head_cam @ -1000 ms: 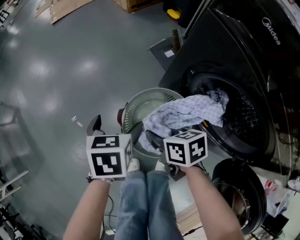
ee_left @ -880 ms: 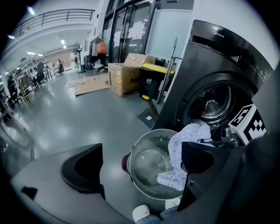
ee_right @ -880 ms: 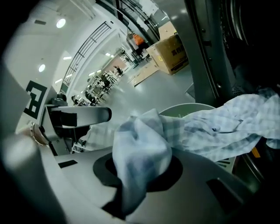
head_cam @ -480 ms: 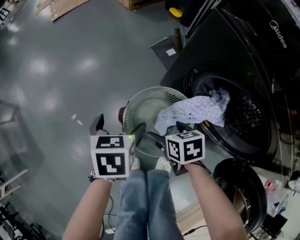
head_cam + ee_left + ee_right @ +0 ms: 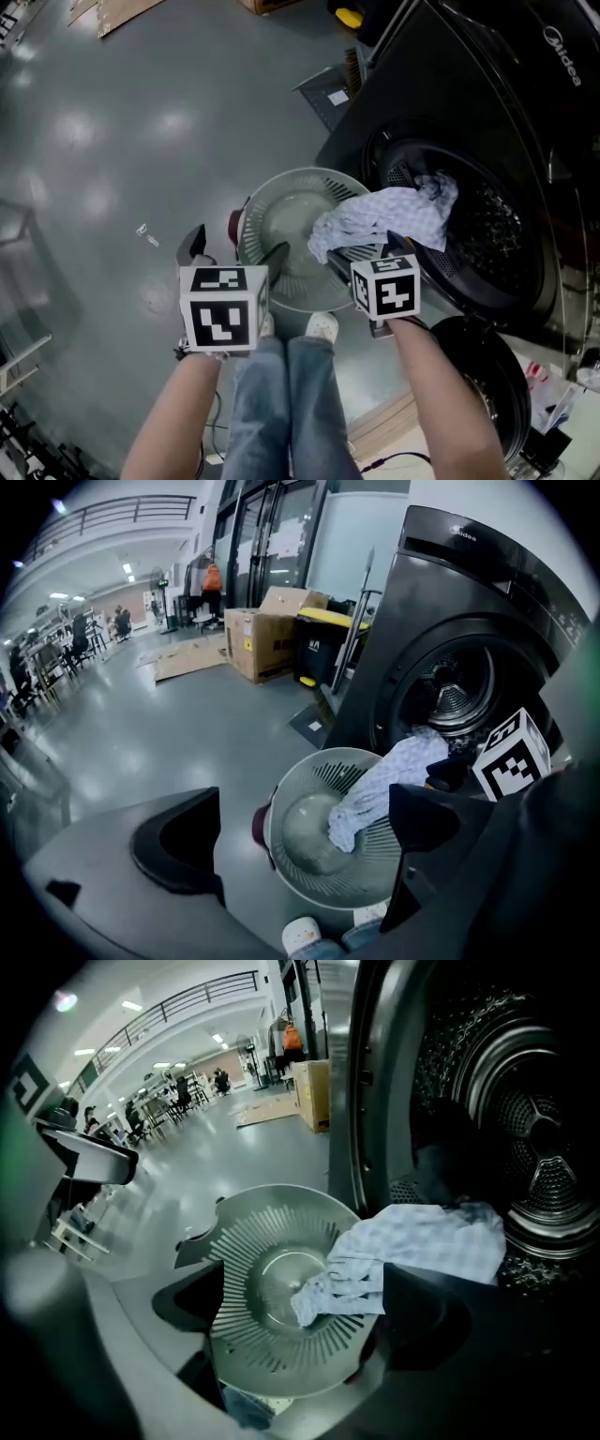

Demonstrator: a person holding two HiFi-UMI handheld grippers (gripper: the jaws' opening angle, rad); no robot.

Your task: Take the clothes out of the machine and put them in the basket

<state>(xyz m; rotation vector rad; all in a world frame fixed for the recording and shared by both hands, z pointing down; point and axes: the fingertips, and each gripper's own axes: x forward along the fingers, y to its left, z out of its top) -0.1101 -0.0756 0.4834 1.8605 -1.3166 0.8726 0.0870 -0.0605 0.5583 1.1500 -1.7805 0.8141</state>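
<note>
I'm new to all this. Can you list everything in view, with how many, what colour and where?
washer: one, black, at right; its door hangs open
cloth: one, pale blue check, draped from the drum mouth into the basket
basket: one, pale green, on the floor before the washer
boxes: at least two, brown, far behind
bin: one, black with a yellow lid, beside the boxes
shoes: two, white, next to the basket
jeans: blue, bottom centre
left tongs: black, open, empty
right tongs: black, just opened, gripping nothing; the cloth lies beyond them
</note>
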